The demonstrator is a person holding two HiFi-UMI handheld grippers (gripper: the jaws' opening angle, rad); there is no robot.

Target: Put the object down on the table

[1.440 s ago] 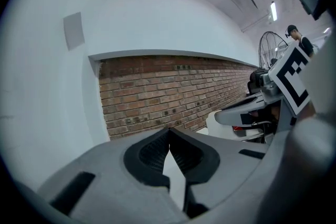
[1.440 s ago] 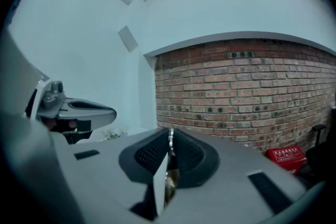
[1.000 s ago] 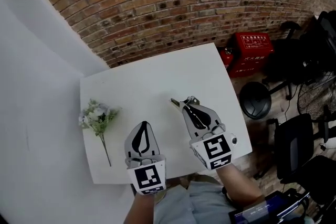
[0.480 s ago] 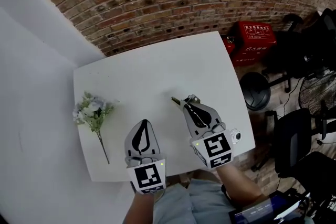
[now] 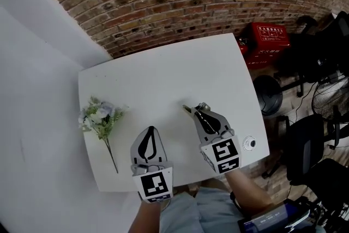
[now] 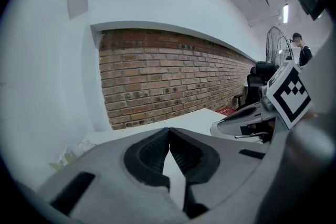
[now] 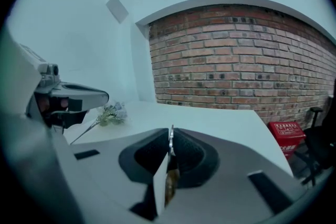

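Metal piece [image 7: 170,140] is pinched in my right tongs [image 5: 199,108] over the tabletop [image 5: 163,73], left tongs [image 5: 150,131] closed empty; next, lower and release.

Held piece mostly out of sight

The thin thing [image 7: 169,183] clamped in the right tool [image 7: 171,140] is buried between the pads. Only a metal edge and a brownish part show, and in the head view just a small tip pokes out, too little to name it. The left tool's [image 6: 168,136] own body cuts off the flower sprig [image 6: 67,157].
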